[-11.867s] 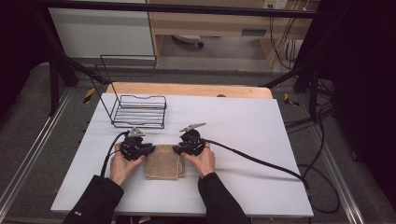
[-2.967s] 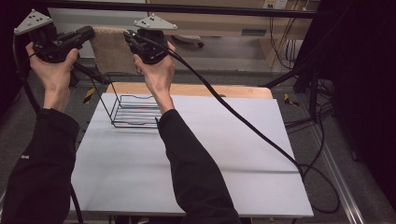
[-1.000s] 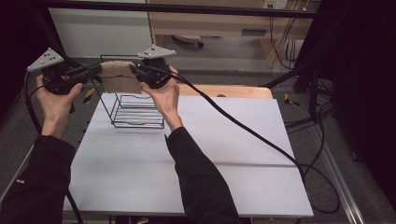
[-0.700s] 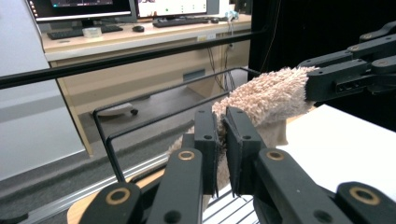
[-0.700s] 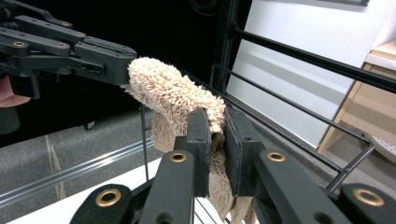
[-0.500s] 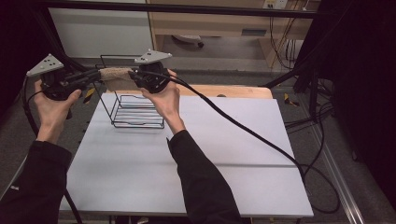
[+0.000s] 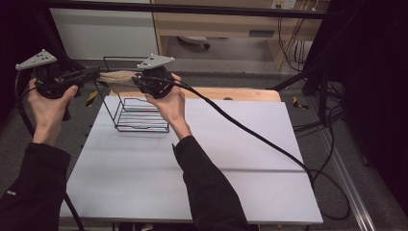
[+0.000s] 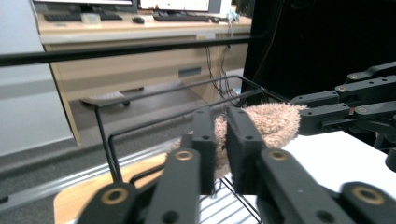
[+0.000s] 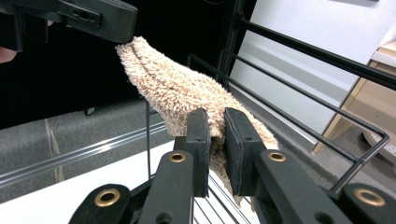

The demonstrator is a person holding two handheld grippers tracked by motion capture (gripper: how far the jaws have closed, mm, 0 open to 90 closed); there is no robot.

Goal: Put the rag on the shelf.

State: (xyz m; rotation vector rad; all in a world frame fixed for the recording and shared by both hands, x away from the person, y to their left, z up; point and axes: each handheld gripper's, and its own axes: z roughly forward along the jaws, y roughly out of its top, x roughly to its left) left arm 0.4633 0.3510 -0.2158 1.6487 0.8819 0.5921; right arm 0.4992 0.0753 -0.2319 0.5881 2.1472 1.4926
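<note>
Clamping one tan towel (image 7: 118, 75), left tongs (image 7: 96, 73) and right tongs (image 7: 136, 80), above one wire rack (image 7: 139, 113), one table (image 7: 231, 144).

Wire rack (image 7: 139, 113) blocks below; table (image 7: 231, 159) seemingly open.

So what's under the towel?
Under the towel, held up by both grippers, stands the wire rack on the table. The rack's floor looks bare; a hand covers its right edge.
</note>
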